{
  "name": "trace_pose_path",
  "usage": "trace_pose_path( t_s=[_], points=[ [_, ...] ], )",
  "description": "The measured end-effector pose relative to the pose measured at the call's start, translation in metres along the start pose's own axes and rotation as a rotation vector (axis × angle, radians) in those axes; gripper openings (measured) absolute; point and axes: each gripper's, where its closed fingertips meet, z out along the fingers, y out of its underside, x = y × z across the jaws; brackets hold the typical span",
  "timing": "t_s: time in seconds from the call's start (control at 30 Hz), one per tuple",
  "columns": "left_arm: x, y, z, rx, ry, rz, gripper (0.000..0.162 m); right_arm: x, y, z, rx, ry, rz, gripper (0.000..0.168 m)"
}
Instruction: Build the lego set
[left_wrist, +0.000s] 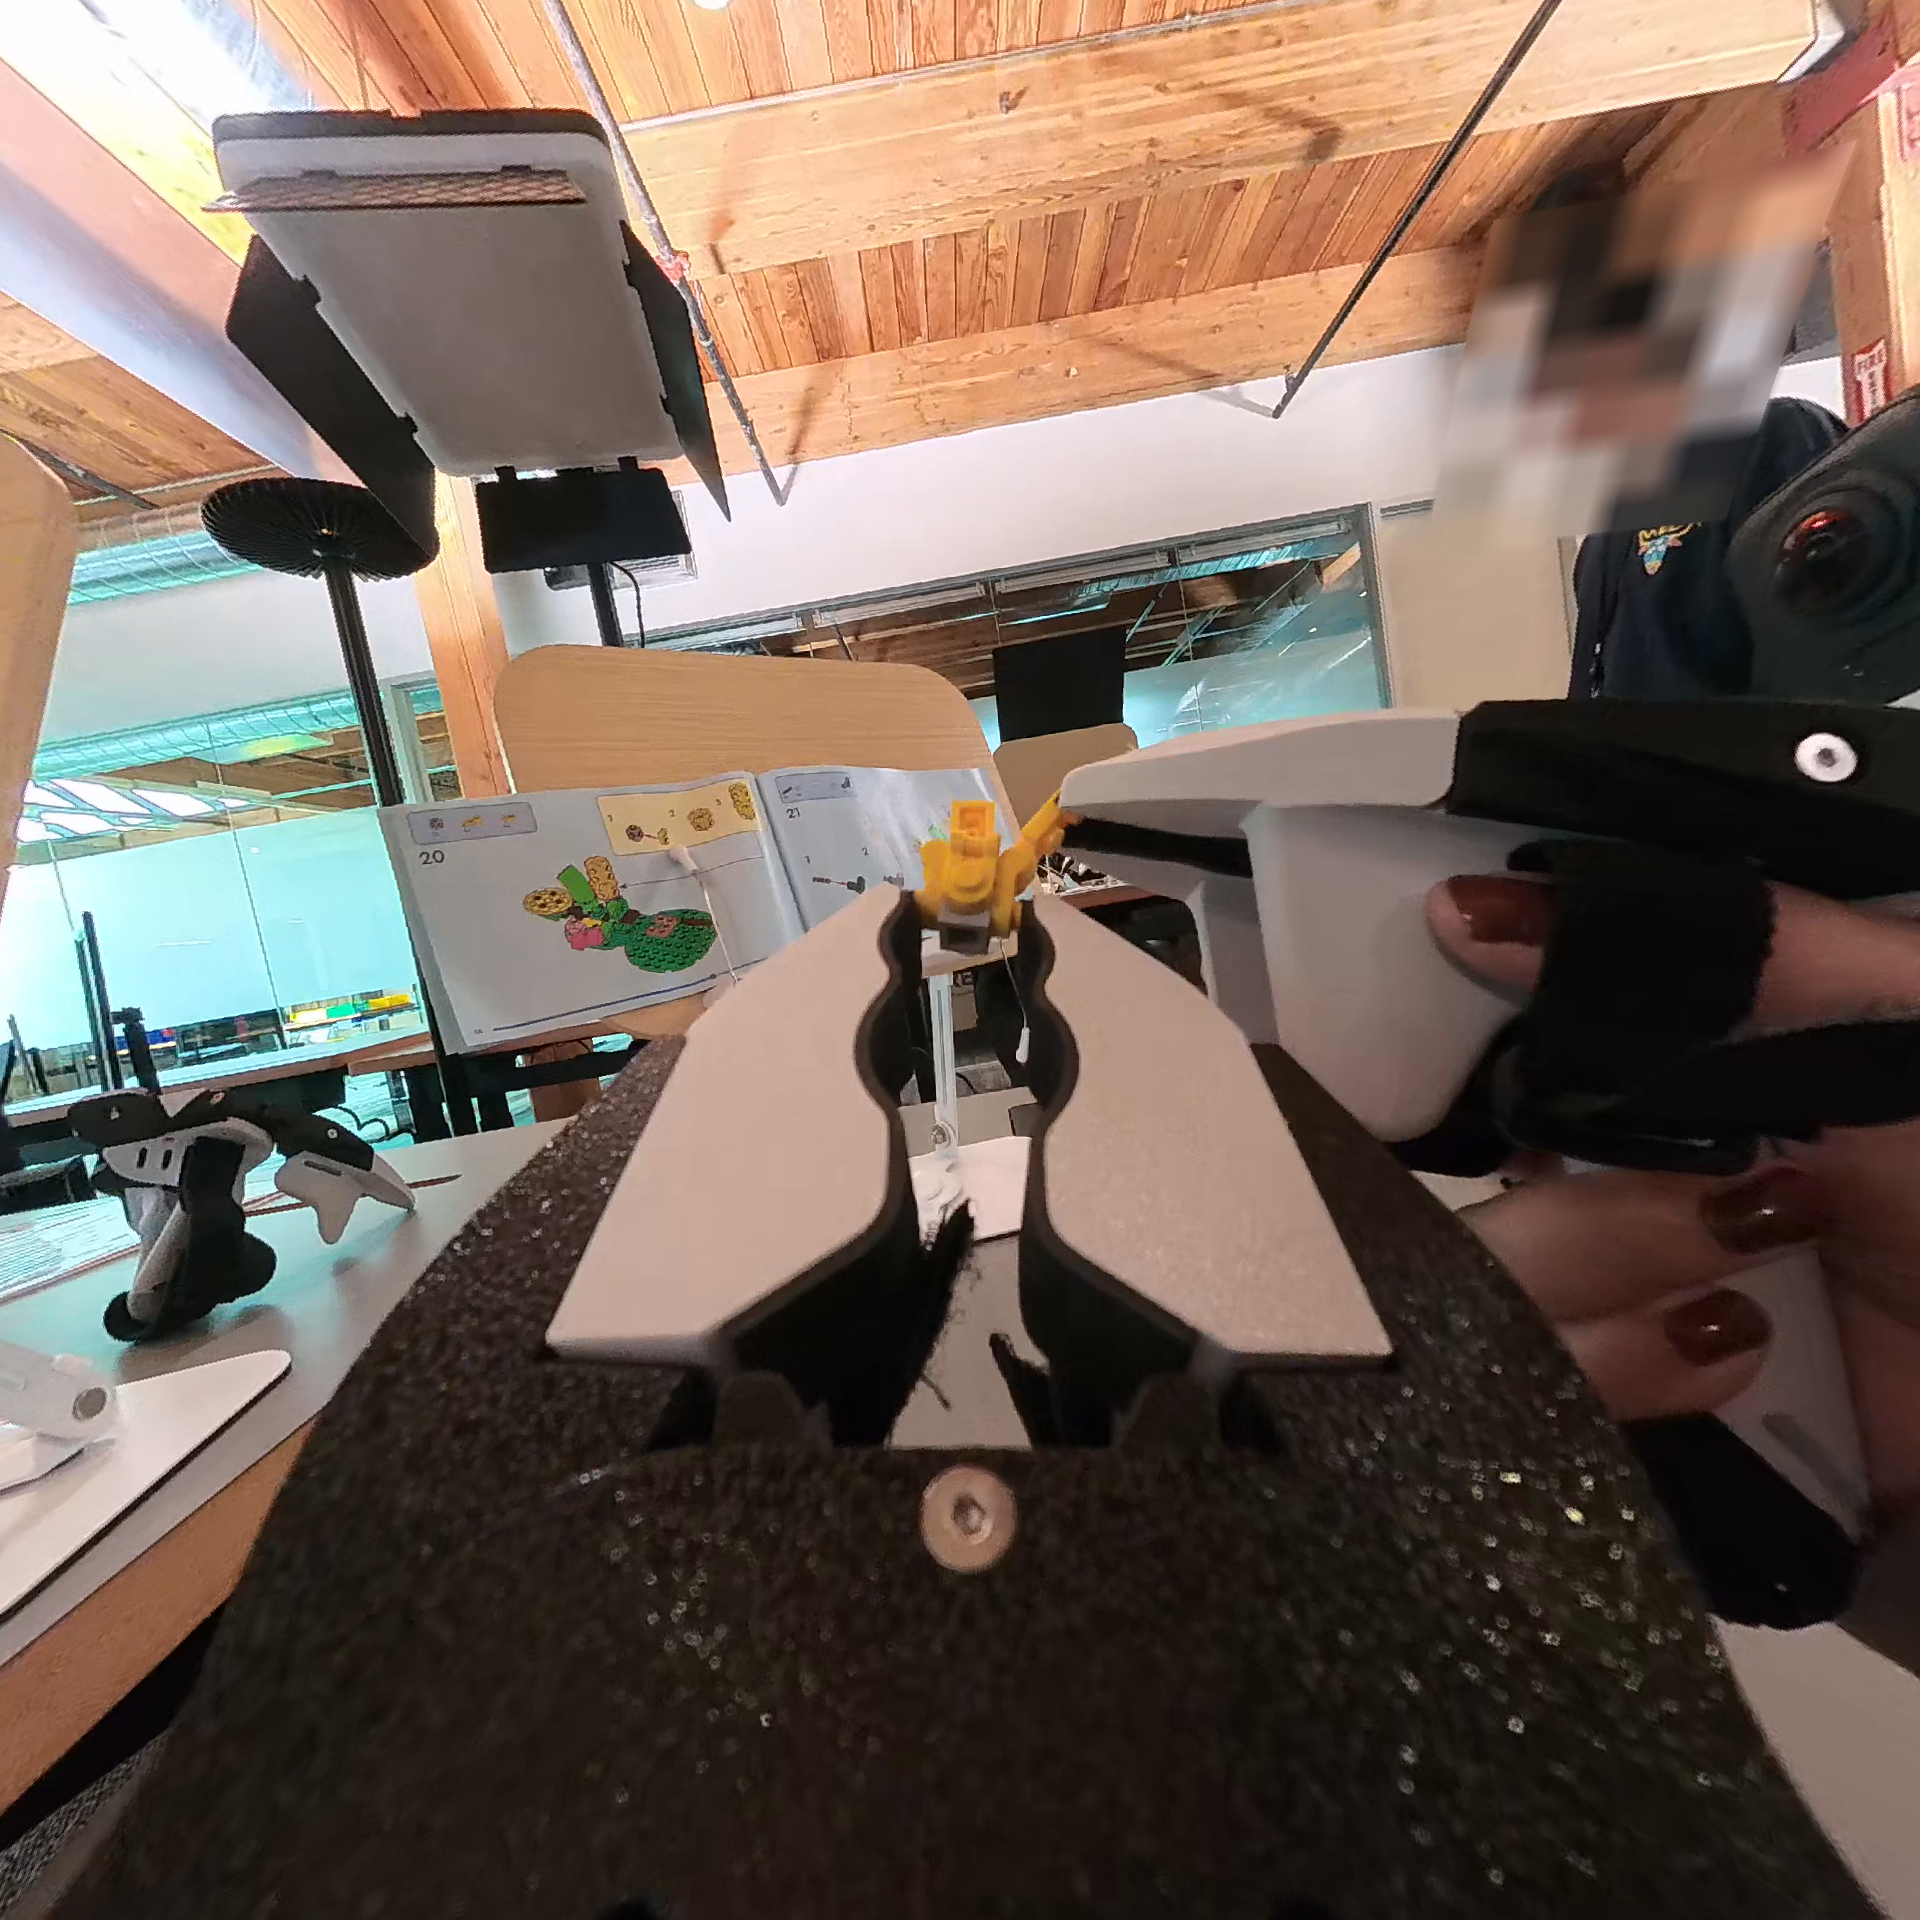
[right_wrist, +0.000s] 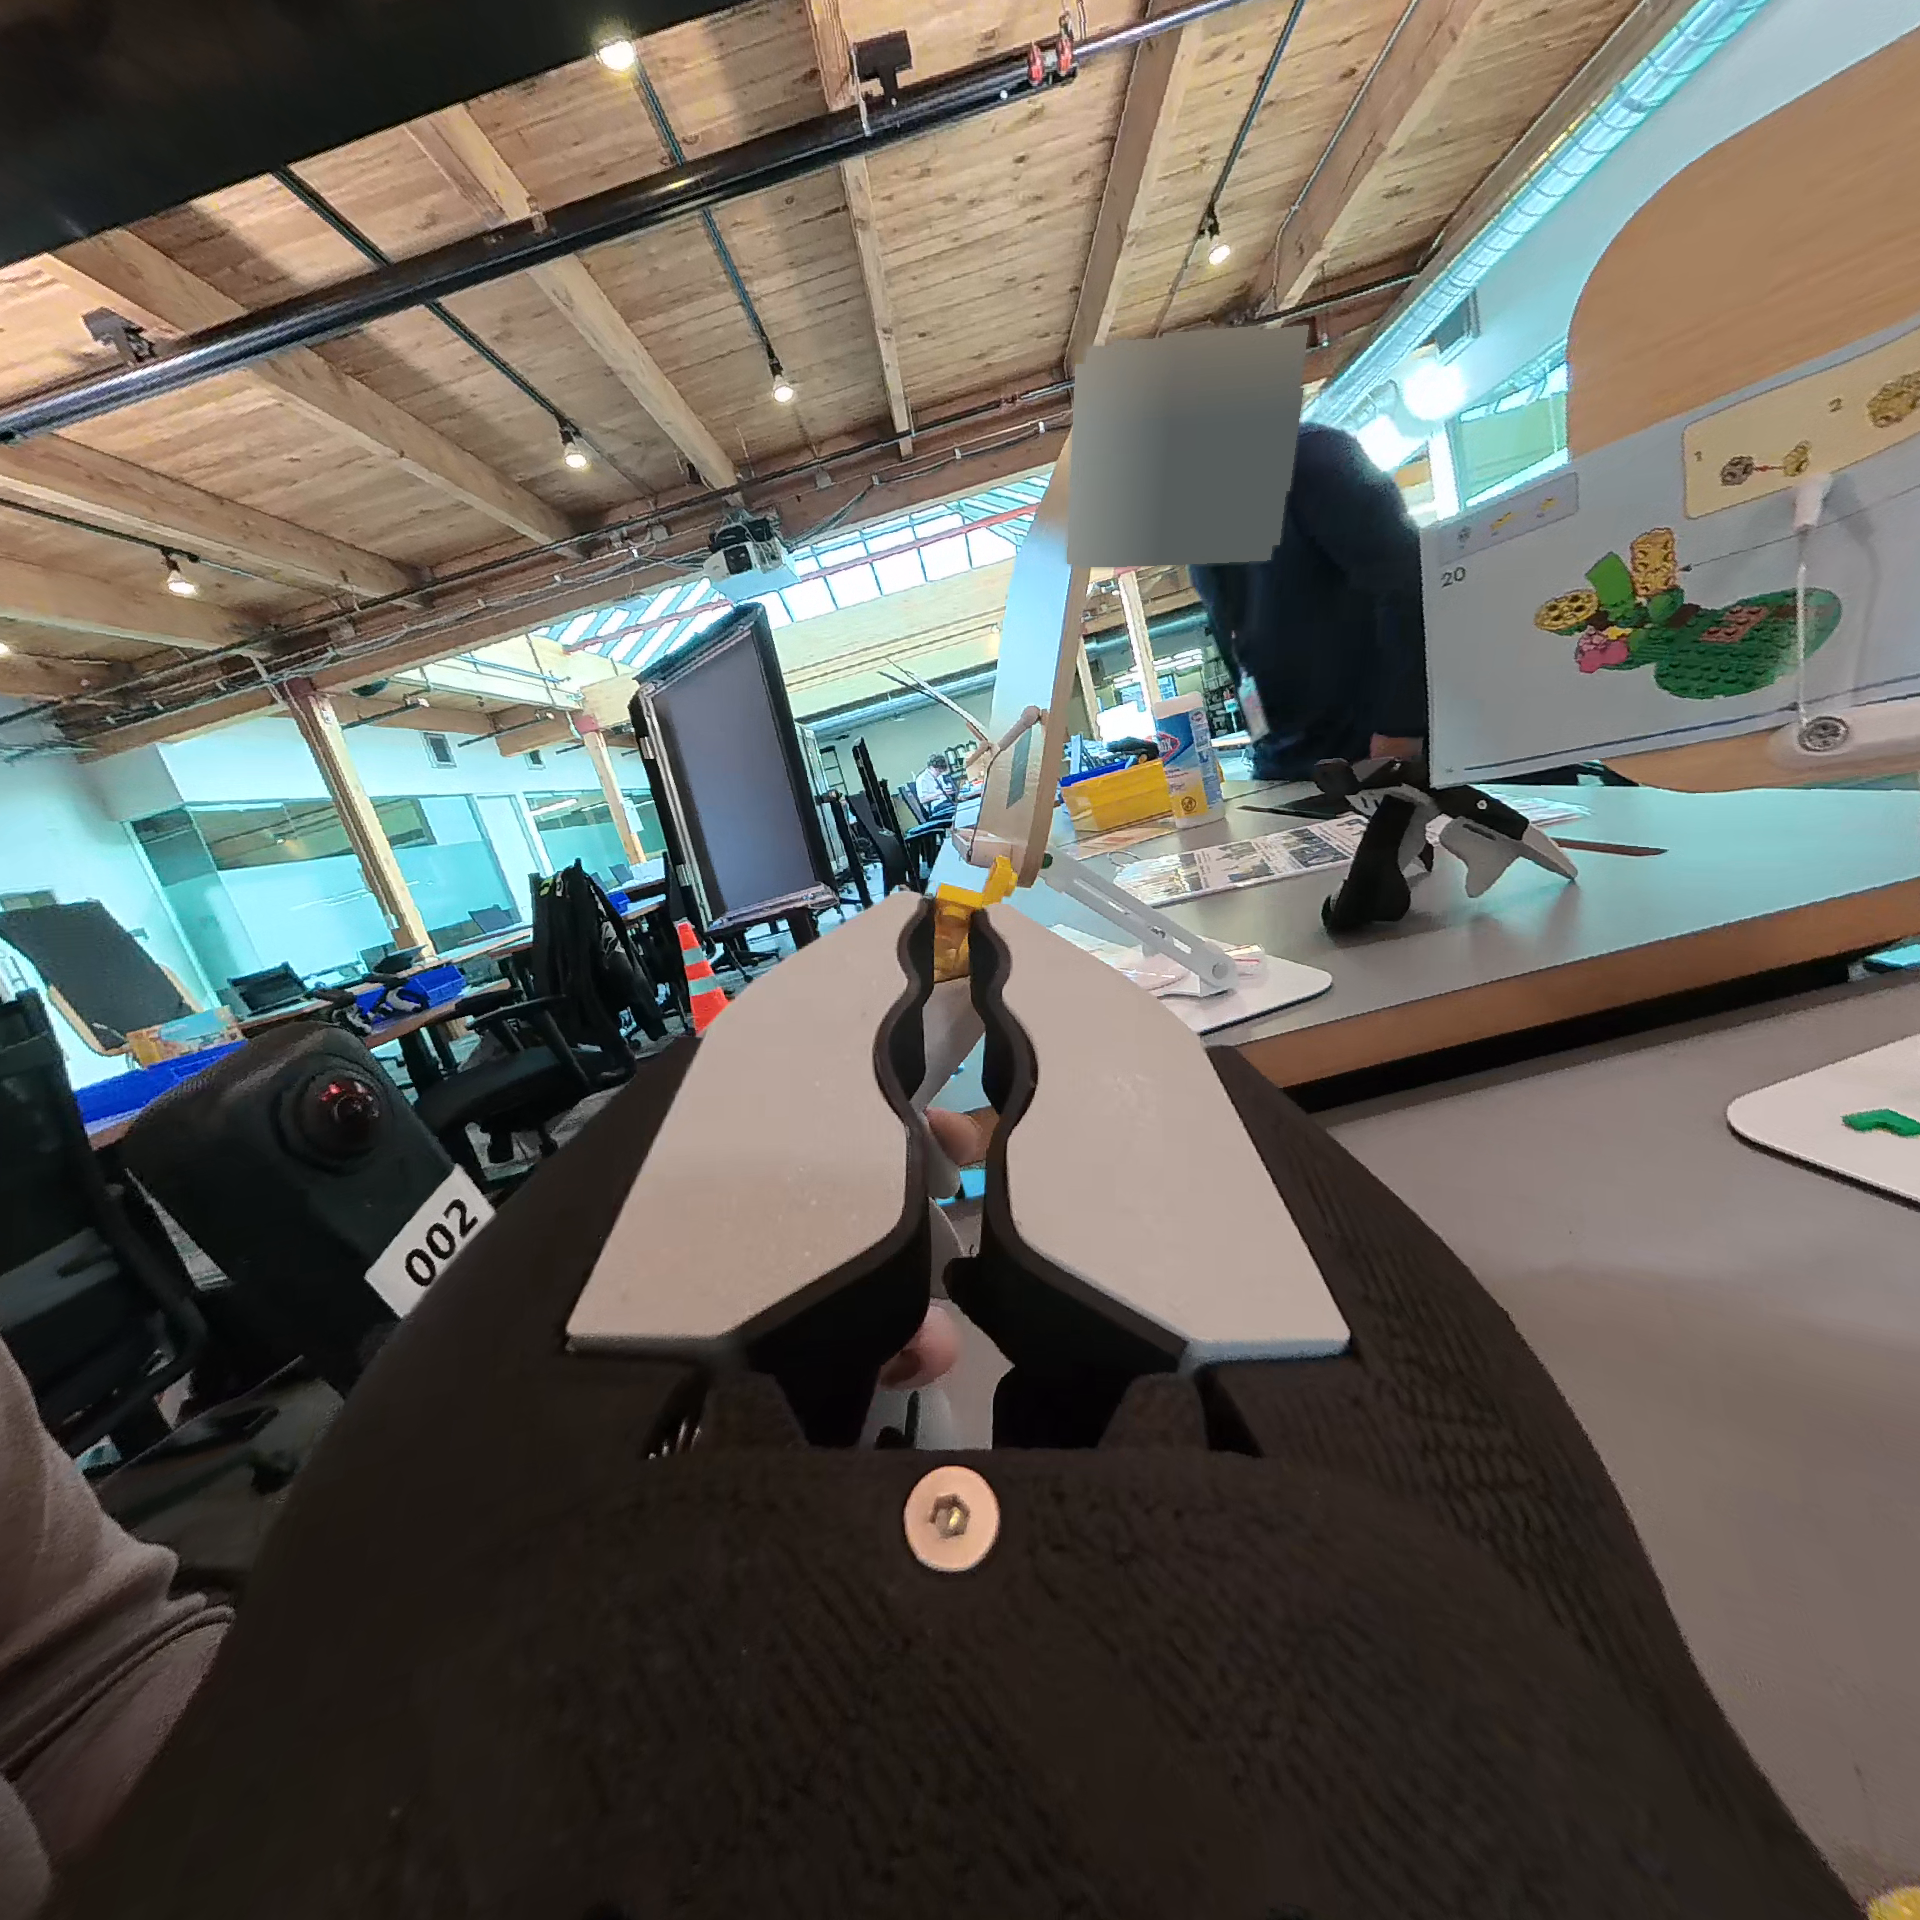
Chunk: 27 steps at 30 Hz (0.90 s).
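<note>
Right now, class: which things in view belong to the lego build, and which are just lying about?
Belong:
left hand-held gripper
right hand-held gripper
yellow lego assembly
instruction booklet
green brick

Lying about:
spare gripper
wipes canister
yellow bin
orange cone

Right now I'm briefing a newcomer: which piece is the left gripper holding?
Find the open instruction booklet propped behind the table. Before it, the left gripper pinches a small yellow lego assembly with a grey base, the only bricks held aloft.
</note>
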Motion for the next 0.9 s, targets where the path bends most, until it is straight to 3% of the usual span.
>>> trace_pose_path(
  t_s=[0.47,0.9],
  points=[
    [0.011,0.002,0.001,0.0,0.039,0.057,0.017,0.003,-0.003,-0.002,0.01,0.042,-0.033,0.005],
    [0.015,0.008,0.002,-0.011,0.029,-0.045,0.017,0.007,0.001,-0.002,-0.007,0.043,-0.003,0.004]
  ],
)
